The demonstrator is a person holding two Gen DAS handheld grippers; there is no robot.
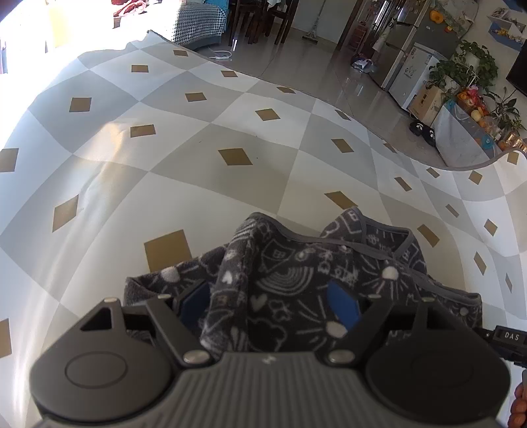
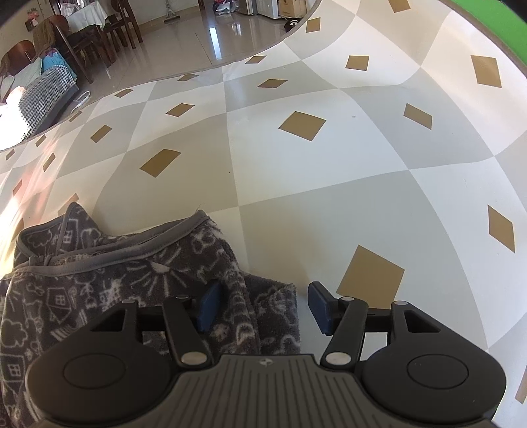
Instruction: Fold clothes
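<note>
A dark grey fleece garment (image 1: 296, 263) with white doodle print and grey trim lies bunched on the checked surface (image 1: 230, 184). My left gripper (image 1: 268, 304) stands over its near part with the blue pads (image 1: 342, 306) spread wide; a ridge of the fleece rises between them, and the pads do not press on it. In the right wrist view the garment (image 2: 98, 280) fills the lower left. My right gripper (image 2: 263, 307) is open over its right edge. A fold lies against the left pad (image 2: 209, 306), and bare surface shows before the right pad (image 2: 319, 306).
The checked grey, white and tan surface (image 2: 296, 171) spreads far ahead in both views. Its far edge (image 1: 362, 121) gives onto a glossy tiled floor. Beyond are a houndstooth sofa (image 1: 194, 23), dining chairs (image 2: 82, 36), a fridge (image 1: 411, 39) and plants (image 1: 467, 66). A green strip (image 2: 487, 23) borders the far right.
</note>
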